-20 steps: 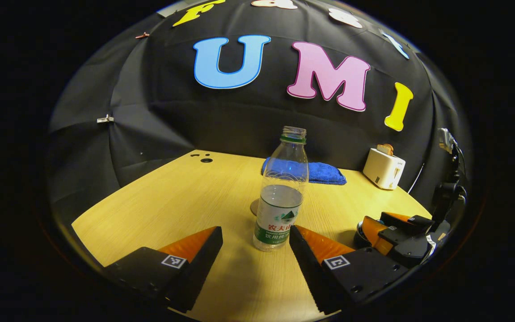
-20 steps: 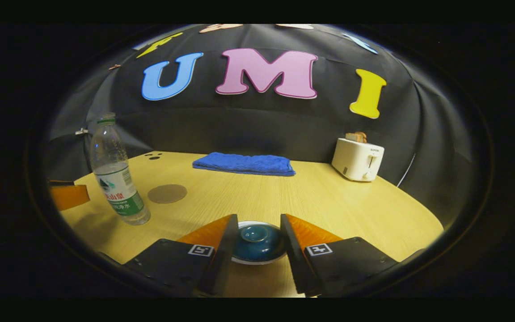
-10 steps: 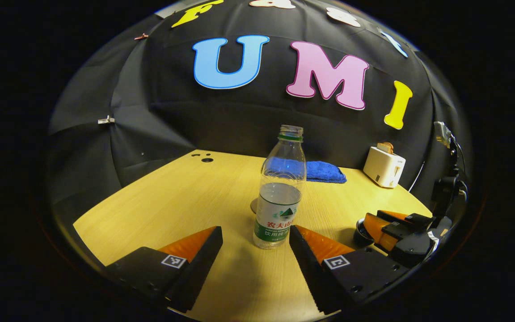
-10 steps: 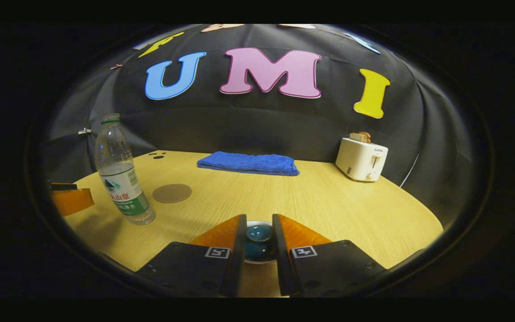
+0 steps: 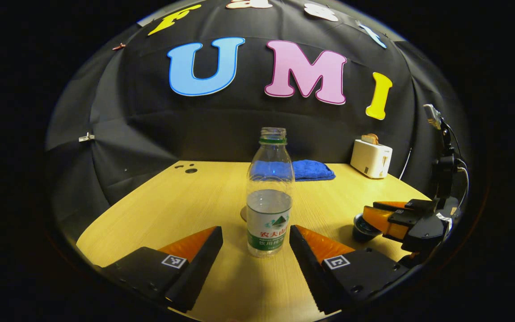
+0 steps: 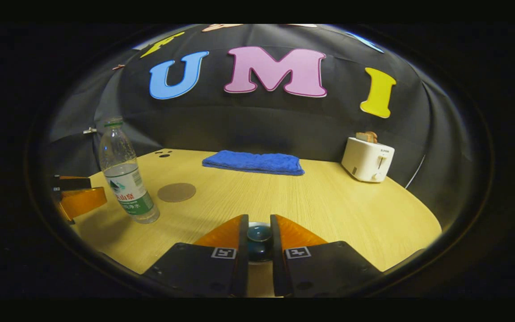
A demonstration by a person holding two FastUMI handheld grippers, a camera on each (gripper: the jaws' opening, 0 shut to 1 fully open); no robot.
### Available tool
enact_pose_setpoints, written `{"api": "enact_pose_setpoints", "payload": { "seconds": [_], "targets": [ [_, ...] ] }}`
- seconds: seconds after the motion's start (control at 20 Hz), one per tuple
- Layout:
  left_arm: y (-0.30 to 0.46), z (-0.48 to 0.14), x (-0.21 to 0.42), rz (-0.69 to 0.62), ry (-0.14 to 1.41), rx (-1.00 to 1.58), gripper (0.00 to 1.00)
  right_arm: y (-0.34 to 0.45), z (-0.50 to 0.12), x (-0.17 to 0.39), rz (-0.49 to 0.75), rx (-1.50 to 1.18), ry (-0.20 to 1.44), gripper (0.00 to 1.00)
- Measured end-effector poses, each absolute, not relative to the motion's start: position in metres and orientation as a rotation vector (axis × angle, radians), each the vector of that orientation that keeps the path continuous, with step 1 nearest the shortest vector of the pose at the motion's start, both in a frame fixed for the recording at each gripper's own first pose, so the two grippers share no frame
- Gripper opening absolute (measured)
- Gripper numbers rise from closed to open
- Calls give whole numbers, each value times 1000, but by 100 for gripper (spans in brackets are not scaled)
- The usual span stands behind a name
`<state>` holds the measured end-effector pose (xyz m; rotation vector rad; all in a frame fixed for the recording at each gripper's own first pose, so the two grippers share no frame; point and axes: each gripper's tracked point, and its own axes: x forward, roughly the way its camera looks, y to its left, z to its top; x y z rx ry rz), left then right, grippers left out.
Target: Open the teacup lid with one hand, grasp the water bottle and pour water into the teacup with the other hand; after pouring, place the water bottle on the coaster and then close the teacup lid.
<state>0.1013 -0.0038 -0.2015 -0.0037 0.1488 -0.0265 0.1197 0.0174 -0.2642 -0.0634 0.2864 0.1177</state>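
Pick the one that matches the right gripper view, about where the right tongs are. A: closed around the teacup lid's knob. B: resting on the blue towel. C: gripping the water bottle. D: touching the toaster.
A: the right tongs have both fingers drawn in against the knob of the teacup lid, while the water bottle stands apart to the left.

Black cloth wall [image 6: 257, 125] behind a pale wooden table [image 6: 329, 201] — dim, warm light.
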Motion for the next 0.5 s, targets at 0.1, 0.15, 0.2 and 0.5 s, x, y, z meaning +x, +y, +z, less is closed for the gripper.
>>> {"api": "enact_pose_setpoints", "payload": {
  "seconds": [0.1,0.15,0.2,0.5],
  "targets": [
    [-13,-198,109,-70,128,-16,96,14,-250,126,120,-65,268,25],
    [-12,-199,115,-69,127,-12,96,14,-245,129,121,-63,264,30],
    [-11,-200,121,-64,129,-16,95,12,-239,130,123,-59,260,30],
    [-23,-202,159,-91,104,-80,96,-6,-220,91,130,-68,260,30]
  ]
}}
